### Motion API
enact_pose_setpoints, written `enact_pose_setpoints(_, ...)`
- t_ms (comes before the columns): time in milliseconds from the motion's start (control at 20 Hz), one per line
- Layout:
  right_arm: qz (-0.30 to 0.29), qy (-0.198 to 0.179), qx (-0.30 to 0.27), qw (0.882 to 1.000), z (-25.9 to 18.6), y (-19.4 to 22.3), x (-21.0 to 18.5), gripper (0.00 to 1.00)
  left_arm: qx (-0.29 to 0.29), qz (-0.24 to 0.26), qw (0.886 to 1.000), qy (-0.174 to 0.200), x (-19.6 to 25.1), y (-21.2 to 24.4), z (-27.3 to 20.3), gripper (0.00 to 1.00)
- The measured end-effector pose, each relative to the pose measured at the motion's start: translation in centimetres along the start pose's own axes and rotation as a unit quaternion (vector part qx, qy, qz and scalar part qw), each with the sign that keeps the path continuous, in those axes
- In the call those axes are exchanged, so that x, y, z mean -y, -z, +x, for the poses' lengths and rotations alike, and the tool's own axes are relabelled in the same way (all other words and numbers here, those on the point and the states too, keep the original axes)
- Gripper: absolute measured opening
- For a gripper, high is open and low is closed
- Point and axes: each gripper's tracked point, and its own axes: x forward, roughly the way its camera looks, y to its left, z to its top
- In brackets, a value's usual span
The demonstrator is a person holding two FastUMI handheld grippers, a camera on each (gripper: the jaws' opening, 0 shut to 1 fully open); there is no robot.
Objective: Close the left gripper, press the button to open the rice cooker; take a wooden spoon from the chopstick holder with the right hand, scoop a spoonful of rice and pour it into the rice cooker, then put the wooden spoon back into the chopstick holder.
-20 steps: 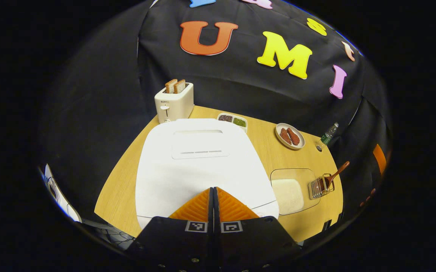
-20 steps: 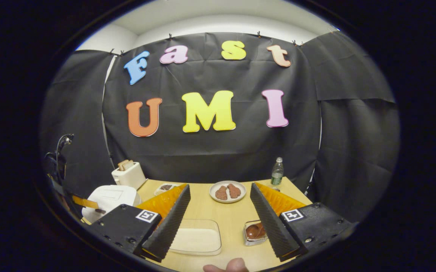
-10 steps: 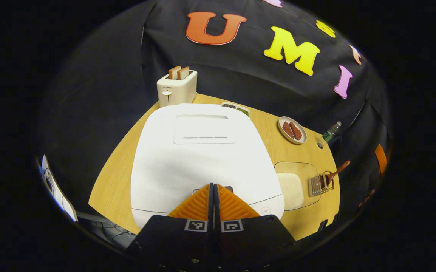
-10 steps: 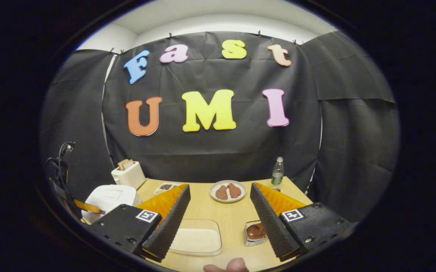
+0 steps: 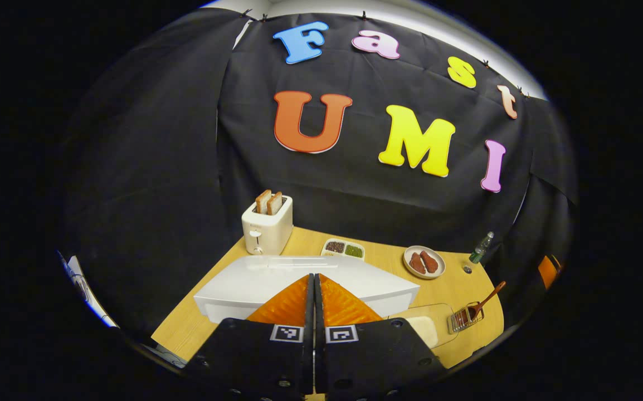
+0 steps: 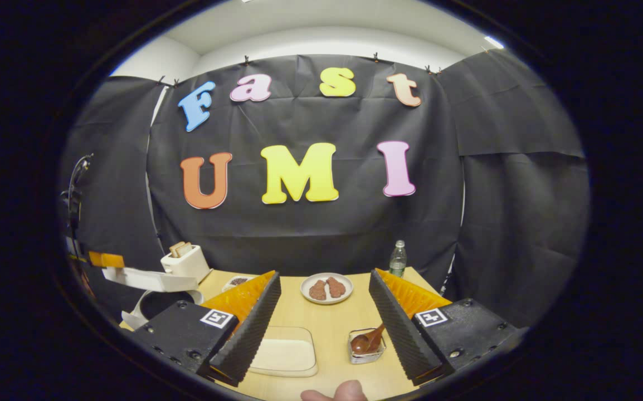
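left tongs [image 5: 314, 289] together | right tongs [image 6: 324, 312] apart | rice cooker [image 6: 143, 278] lid raised

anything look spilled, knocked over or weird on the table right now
Nothing stands out. The rice cooker has its lid raised, as the task calls for. The rice tray, the wooden spoon in its chopstick holder, the plate, bottle and toaster all sit upright and tidy, with no spills.

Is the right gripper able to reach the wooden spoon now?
Probably yes: the right gripper is open, and the wooden spoon stands in its holder just ahead with nothing between.
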Motion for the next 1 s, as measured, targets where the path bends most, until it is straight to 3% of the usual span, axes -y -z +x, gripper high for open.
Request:
enact_pose_setpoints(100, 0.002, 0.005, -0.006, 1.000, -0.3, 0.2, 0.7, 1.00, 0.020, -0.004, 1.000, 0.002, 0.2, -1.7, 0.5, 0.02)
enact_pose_setpoints(200, 0.004, 0.011, -0.006, 1.000, -0.7, -0.2, 1.2, 1.00, 0.044, -0.008, 0.999, 0.006, 0.5, -3.4, 0.4, 0.10)
enact_pose_setpoints(250, 0.004, 0.012, -0.003, 1.000, -1.0, -0.4, 1.4, 1.00, 0.050, -0.005, 0.999, 0.011, 0.8, -3.9, 0.2, 0.20)
enact_pose_setpoints(400, 0.001, 0.014, 0.005, 1.000, -1.5, -0.9, 1.9, 1.00, 0.074, 0.010, 0.997, 0.018, 1.4, -5.2, -0.7, 0.38)
enact_pose_setpoints(450, -0.001, 0.015, 0.006, 1.000, -1.7, -0.9, 2.0, 1.00, 0.082, 0.015, 0.996, 0.019, 1.5, -5.5, -1.1, 0.53)
enact_pose_setpoints(500, -0.001, 0.015, 0.008, 1.000, -1.8, -1.0, 2.1, 1.00, 0.091, 0.021, 0.995, 0.018, 1.7, -5.8, -1.8, 0.62)
enact_pose_setpoints(550, -0.001, 0.015, 0.009, 1.000, -2.0, -1.1, 2.3, 1.00, 0.099, 0.026, 0.995, 0.017, 1.9, -5.9, -2.3, 0.80)
enact_pose_setpoints(650, 0.002, 0.015, 0.008, 1.000, -2.3, -1.0, 2.7, 1.00, 0.116, 0.031, 0.993, 0.015, 2.0, -6.5, -3.6, 0.90)
enact_pose_setpoints(750, 0.008, 0.018, 0.004, 1.000, -2.5, -0.7, 3.4, 1.00, 0.131, 0.031, 0.991, 0.022, 2.7, -6.7, -5.0, 0.96)
enact_pose_setpoints(1000, 0.017, 0.024, -0.014, 0.999, -2.5, 0.9, 5.4, 1.00, 0.146, 0.040, 0.988, 0.011, 3.1, -6.3, -7.3, 0.94)
